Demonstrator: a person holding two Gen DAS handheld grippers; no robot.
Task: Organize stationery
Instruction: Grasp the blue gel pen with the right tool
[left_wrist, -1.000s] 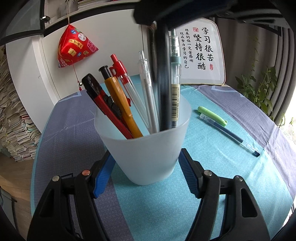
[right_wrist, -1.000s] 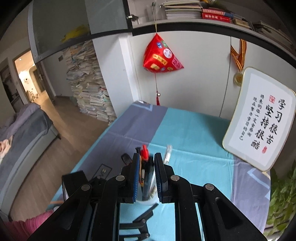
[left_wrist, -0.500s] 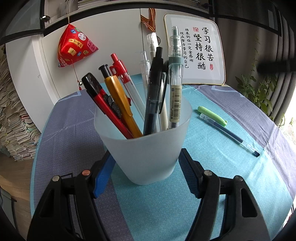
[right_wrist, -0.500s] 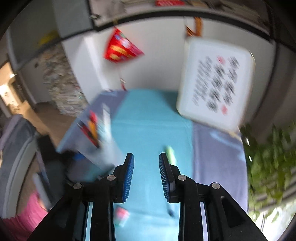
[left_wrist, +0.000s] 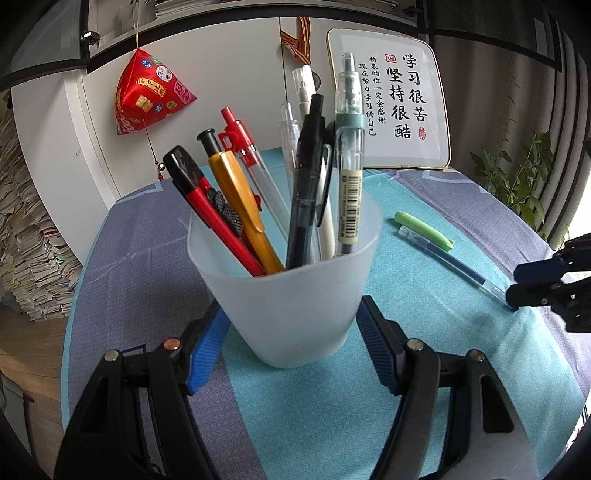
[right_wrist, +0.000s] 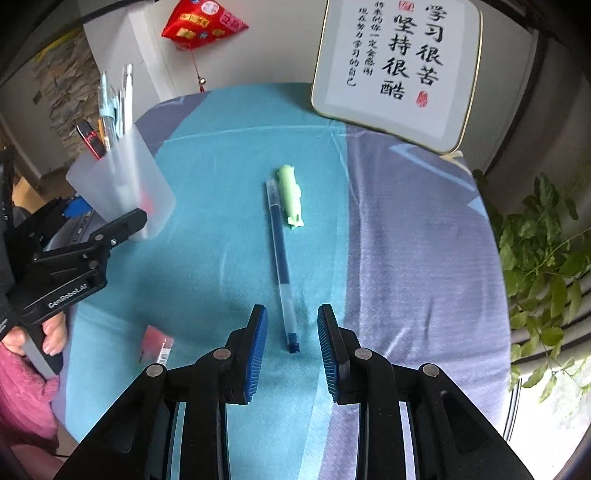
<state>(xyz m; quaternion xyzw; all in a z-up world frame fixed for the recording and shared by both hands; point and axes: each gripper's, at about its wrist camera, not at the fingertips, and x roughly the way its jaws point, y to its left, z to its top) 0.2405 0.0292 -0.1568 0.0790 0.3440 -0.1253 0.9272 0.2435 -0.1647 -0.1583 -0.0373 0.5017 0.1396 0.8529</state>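
Right hand-held gripper (right_wrist: 291, 345) hangs open, the blue pen (right_wrist: 279, 258) lying lengthwise straight ahead between its fingers; left hand-held gripper (left_wrist: 291, 345) loosely brackets the cup (left_wrist: 291, 295)

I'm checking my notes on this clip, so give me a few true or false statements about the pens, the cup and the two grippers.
1. The blue pen lies on the table, its near end between the open right gripper fingers. True.
2. The green marker stands in the cup. False: it lies on the cloth beside the blue pen.
3. The left gripper straddles the cup base with its fingers spread. True.
4. The right gripper is shut on the blue pen. False: its jaws are apart, with gaps on both sides of the pen.
5. The cup is empty. False: it holds several pens, among them an orange pen.
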